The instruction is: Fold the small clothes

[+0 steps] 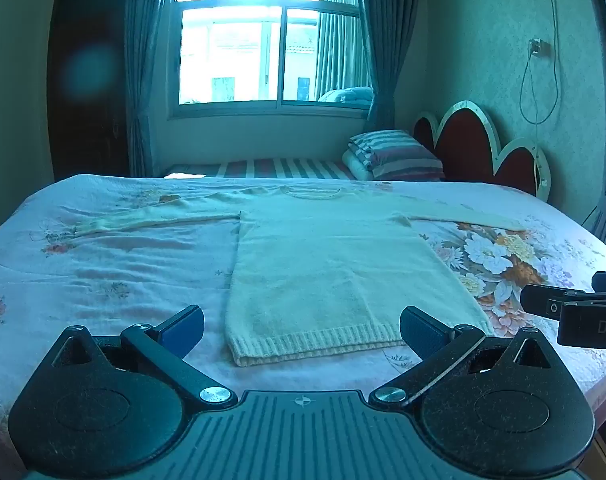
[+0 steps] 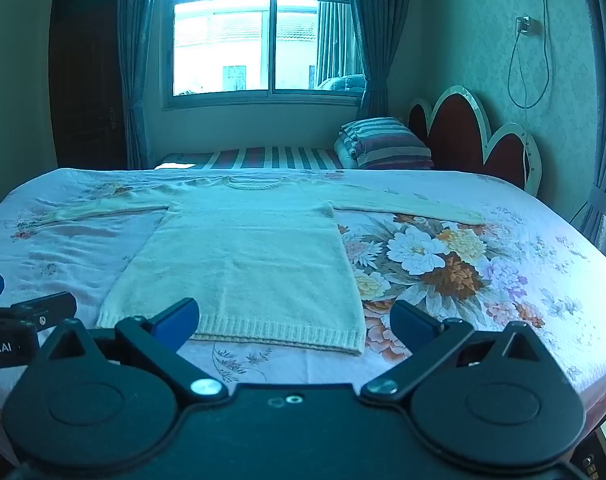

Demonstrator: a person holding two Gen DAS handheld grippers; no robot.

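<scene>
Sweater lying flat and unfolded on the bed; I am holding both grippers short of its hem.

I am looking across the bed [image 1: 103, 264], its floral cover bearing a cream sweater [image 1: 327, 264] spread face up: collar at the far side, ribbed hem nearest me, sleeves stretching out left and right, so its long axis is running straight away from the fingers. I am keeping the left gripper [image 1: 301, 330] ahead of the hem's left part and the right gripper [image 2: 295, 324] ahead of its right corner, each about equally near. Both pairs of fingers are standing wide apart, holding nothing, clear of the knit. No fold is showing yet.
</scene>
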